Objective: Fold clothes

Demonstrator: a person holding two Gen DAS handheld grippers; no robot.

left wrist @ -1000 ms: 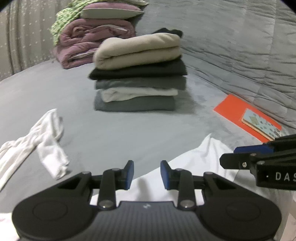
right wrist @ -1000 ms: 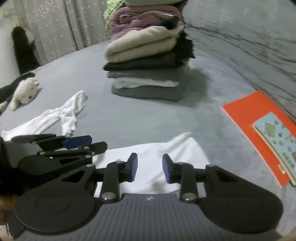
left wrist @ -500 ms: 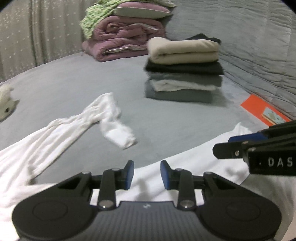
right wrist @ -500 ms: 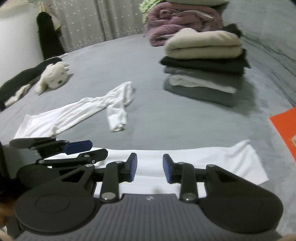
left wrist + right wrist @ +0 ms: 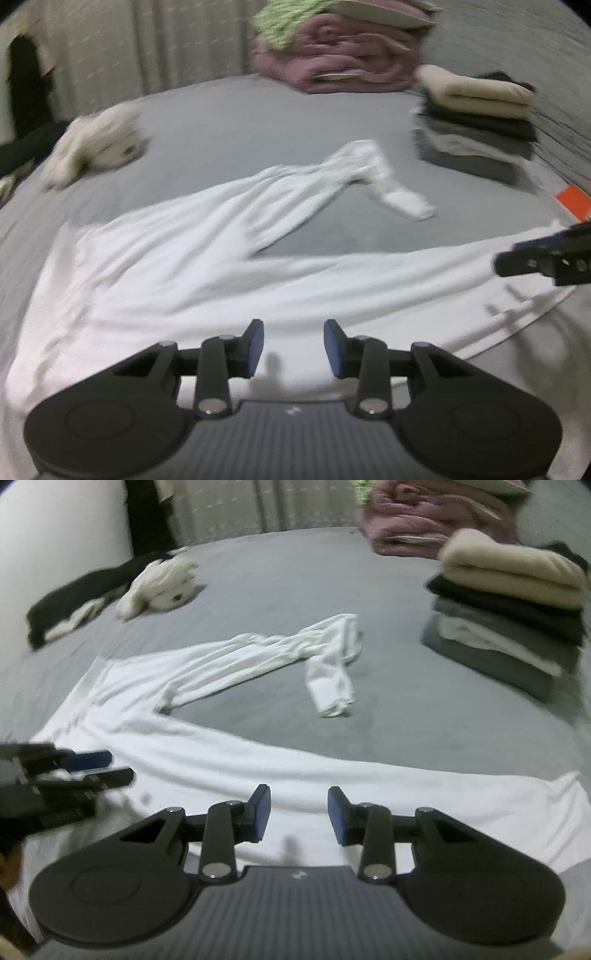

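A white long-sleeved shirt (image 5: 207, 258) lies spread on the grey bed, one sleeve (image 5: 362, 173) stretching away with its cuff bent back. My left gripper (image 5: 293, 347) hovers over the shirt's near body; its jaws are opening with nothing between the blue pads. My right gripper (image 5: 299, 814) hangs over the same shirt (image 5: 221, 746) further right, its jaws also opening and empty. Each gripper shows in the other's view: the right gripper (image 5: 546, 254) at the right edge, the left gripper (image 5: 92, 768) at the left edge. The picture is blurred by motion.
A stack of folded clothes (image 5: 476, 125) topped by a cream garment stands at the right. Pink blankets (image 5: 340, 62) are piled at the back. A pale plush toy (image 5: 96, 147) lies at the left, with dark clothing (image 5: 74, 590) beside it. An orange sheet (image 5: 574, 201) peeks in far right.
Both views have swung left across the bed: the folded stack slid to the right and the shirt's body and sleeve came into view. Both pairs of jaws stand slightly wider.
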